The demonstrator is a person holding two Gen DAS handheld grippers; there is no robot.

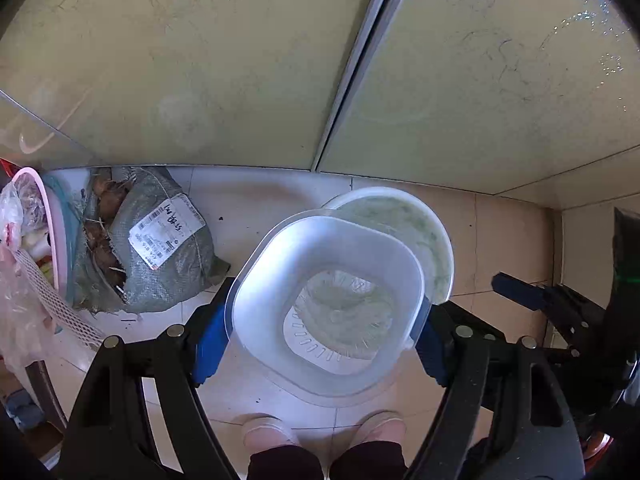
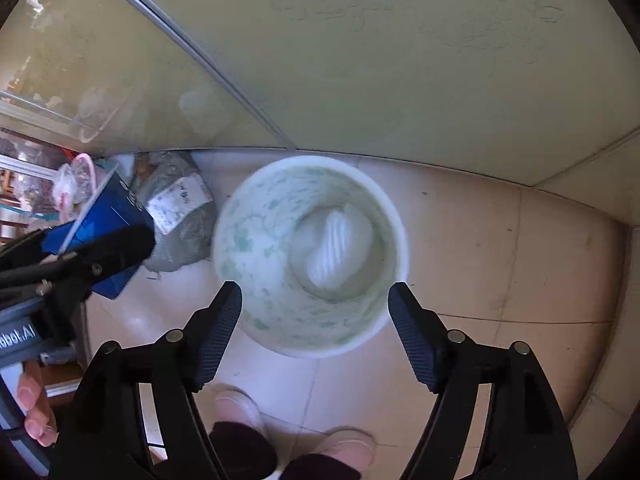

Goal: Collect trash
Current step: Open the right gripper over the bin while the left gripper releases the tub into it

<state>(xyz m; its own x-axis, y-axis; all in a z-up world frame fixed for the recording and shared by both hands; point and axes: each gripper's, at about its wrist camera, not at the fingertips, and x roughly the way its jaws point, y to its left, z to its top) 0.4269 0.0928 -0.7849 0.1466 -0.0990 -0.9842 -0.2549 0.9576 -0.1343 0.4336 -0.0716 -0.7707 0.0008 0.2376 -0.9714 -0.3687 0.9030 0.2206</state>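
My left gripper point(image 1: 322, 322) is shut on a clear plastic food container point(image 1: 280, 280), squeezed between the blue pads and held above the floor. Behind it stands a round white bin with green stains point(image 1: 424, 232). In the right wrist view the same bin point(image 2: 256, 264) sits on the floor with a crumpled white tissue point(image 2: 340, 248) at its bottom. My right gripper point(image 2: 314, 300) is open and empty, its fingers on either side of the bin's near rim. The left gripper point(image 2: 100, 240) shows at the left.
A grey woven sack with a white label point(image 1: 160, 240) lies on the tiled floor by the wall. A pink basket with bags point(image 1: 36, 240) stands at the far left. Frosted glass door panels point(image 1: 240, 60) rise behind. The person's slippered feet point(image 1: 320, 436) are below.
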